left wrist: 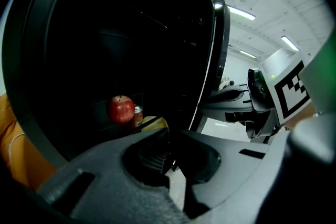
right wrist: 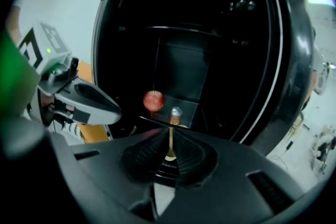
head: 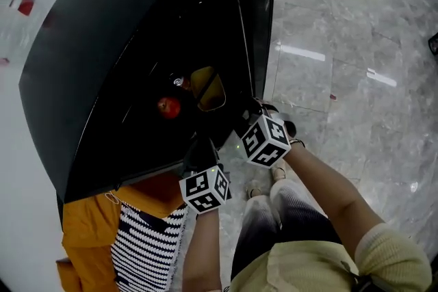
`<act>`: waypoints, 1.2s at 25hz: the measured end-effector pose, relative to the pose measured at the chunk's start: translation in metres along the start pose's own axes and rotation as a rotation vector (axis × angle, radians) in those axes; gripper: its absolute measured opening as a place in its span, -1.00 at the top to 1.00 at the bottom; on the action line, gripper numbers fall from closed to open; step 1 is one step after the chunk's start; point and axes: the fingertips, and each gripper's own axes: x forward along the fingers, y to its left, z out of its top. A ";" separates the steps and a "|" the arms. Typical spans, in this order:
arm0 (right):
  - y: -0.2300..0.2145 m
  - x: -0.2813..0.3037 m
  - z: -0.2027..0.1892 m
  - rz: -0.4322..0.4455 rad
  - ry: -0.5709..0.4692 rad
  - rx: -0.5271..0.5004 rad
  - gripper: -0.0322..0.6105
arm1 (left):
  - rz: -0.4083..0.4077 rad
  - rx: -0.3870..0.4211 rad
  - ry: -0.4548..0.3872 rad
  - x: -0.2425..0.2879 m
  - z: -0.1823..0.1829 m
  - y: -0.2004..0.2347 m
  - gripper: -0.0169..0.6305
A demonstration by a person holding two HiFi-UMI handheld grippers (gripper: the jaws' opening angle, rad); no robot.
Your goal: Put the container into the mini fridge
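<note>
R gripper (right wrist: 169,140): fingers (right wrist: 149,153) pinched almost together on thin yellow edge of translucent yellow plastic container (head: 209,89), seen edge-on betw. pads. L gripper (left wrist: 171,136): fingers (left wrist: 149,152) closed to narrow slit, nothing betw. them; held just beside R gripper at fridge front. Container: amber tint, see-through, darker rim. Located inside open black mini fridge (head: 89,58), low in the cavity, just R of small metal drink can (head: 181,83), w/ round red apple (head: 168,107) near, on far side of can. Can't tell whether base rests on shelf. Black fridge door (head: 260,17) swung open at R.
</note>
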 end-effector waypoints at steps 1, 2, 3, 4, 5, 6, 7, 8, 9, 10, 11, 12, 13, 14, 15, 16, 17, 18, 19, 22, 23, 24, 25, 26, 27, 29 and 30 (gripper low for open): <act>-0.001 -0.005 0.002 -0.004 -0.003 0.009 0.78 | -0.003 -0.002 -0.004 -0.002 0.003 -0.002 0.88; -0.001 -0.009 0.004 -0.006 -0.005 0.019 0.78 | -0.006 -0.002 -0.009 -0.005 0.005 -0.003 0.88; -0.002 -0.013 0.006 -0.007 -0.007 0.032 0.78 | -0.009 -0.003 -0.014 -0.007 0.008 -0.005 0.88; -0.002 -0.018 0.007 -0.008 -0.010 0.048 0.78 | -0.012 -0.005 -0.017 -0.010 0.010 -0.007 0.88; -0.003 -0.023 0.009 -0.011 -0.013 0.067 0.78 | -0.015 -0.008 -0.019 -0.014 0.012 -0.009 0.88; -0.004 -0.027 0.010 -0.014 -0.018 0.089 0.78 | -0.017 -0.010 -0.020 -0.017 0.013 -0.011 0.88; -0.005 -0.032 0.012 -0.018 -0.023 0.111 0.78 | -0.020 -0.013 -0.021 -0.020 0.015 -0.012 0.88; -0.007 -0.037 0.013 -0.022 -0.027 0.131 0.78 | -0.022 -0.015 -0.023 -0.024 0.017 -0.014 0.88; -0.008 -0.041 0.015 -0.026 -0.031 0.148 0.78 | -0.026 -0.017 -0.026 -0.027 0.020 -0.015 0.88; -0.008 -0.046 0.017 -0.030 -0.033 0.161 0.78 | -0.029 -0.019 -0.029 -0.030 0.022 -0.016 0.88; -0.009 -0.050 0.018 -0.033 -0.033 0.172 0.78 | -0.032 -0.021 -0.033 -0.034 0.025 -0.017 0.88; -0.009 -0.054 0.019 -0.037 -0.033 0.182 0.78 | -0.034 -0.024 -0.036 -0.037 0.028 -0.017 0.88; -0.010 -0.059 0.020 -0.041 -0.034 0.194 0.78 | -0.037 -0.029 -0.040 -0.040 0.030 -0.018 0.88; -0.010 -0.063 0.021 -0.046 -0.037 0.209 0.78 | -0.041 -0.033 -0.044 -0.043 0.033 -0.018 0.88; -0.011 -0.067 0.021 -0.051 -0.042 0.229 0.78 | -0.047 -0.035 -0.047 -0.046 0.036 -0.019 0.88; -0.011 -0.071 0.022 -0.055 -0.048 0.250 0.78 | -0.054 -0.031 -0.052 -0.048 0.039 -0.020 0.88; -0.012 -0.074 0.023 -0.058 -0.052 0.267 0.78 | -0.062 -0.022 -0.057 -0.050 0.043 -0.022 0.88; -0.012 -0.078 0.024 -0.059 -0.054 0.277 0.78 | -0.068 -0.011 -0.063 -0.053 0.047 -0.024 0.88; -0.011 -0.082 0.025 -0.059 -0.054 0.282 0.78 | -0.072 -0.003 -0.069 -0.055 0.050 -0.025 0.88; -0.008 -0.091 0.028 -0.054 -0.054 0.295 0.78 | -0.076 -0.004 -0.084 -0.064 0.056 -0.027 0.88; -0.007 -0.095 0.028 -0.054 -0.055 0.297 0.78 | -0.077 -0.007 -0.087 -0.066 0.058 -0.027 0.88; -0.006 -0.098 0.028 -0.055 -0.055 0.298 0.78 | -0.079 -0.008 -0.089 -0.068 0.059 -0.028 0.88; -0.006 -0.101 0.028 -0.057 -0.057 0.297 0.78 | -0.080 -0.007 -0.091 -0.070 0.060 -0.028 0.88; -0.006 -0.104 0.029 -0.060 -0.060 0.296 0.78 | -0.082 -0.005 -0.093 -0.072 0.061 -0.028 0.88; -0.006 -0.107 0.029 -0.063 -0.064 0.296 0.78 | -0.083 -0.005 -0.095 -0.074 0.062 -0.029 0.88; -0.006 -0.112 0.030 -0.067 -0.065 0.297 0.78 | -0.083 -0.003 -0.099 -0.079 0.064 -0.028 0.88; -0.006 -0.115 0.030 -0.067 -0.065 0.300 0.78 | -0.083 -0.003 -0.102 -0.082 0.065 -0.028 0.88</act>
